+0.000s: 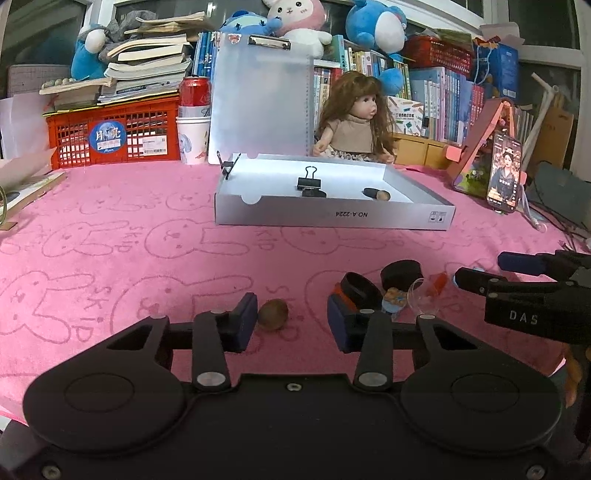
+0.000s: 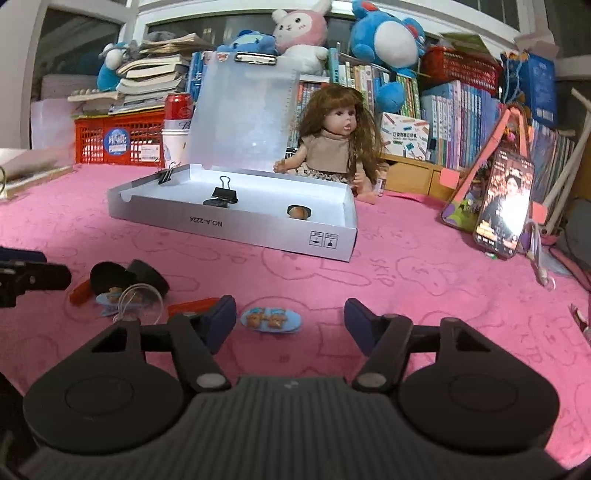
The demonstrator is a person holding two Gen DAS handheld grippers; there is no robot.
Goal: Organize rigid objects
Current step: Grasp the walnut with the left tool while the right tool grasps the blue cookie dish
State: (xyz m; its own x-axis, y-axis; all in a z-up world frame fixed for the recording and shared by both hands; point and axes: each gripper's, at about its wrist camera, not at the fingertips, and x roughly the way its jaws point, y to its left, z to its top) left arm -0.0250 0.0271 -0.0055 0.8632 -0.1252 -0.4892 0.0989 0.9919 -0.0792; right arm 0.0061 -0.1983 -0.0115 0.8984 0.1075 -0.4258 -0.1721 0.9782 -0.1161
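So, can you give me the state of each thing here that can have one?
Left gripper: open, a nut between its fingers, not pressed.
Right gripper: open, a bear card between its fingers.
Box: open.
Phone: screen on, propped up.
Binder clip: in the box, handles up.

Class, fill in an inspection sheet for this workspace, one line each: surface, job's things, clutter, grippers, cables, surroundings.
Surface: pink towel with rabbit outlines.
Job's things: white box holding a binder clip and small dark pieces; brown nut, bear card and a pile of black rings lie loose on the towel.
Clutter: doll, phone, red can.
Grippers: left gripper open around the nut; right gripper open around the bear card.
Cables: white cable beside the phone.
Surroundings: books, plush toys, red crate.
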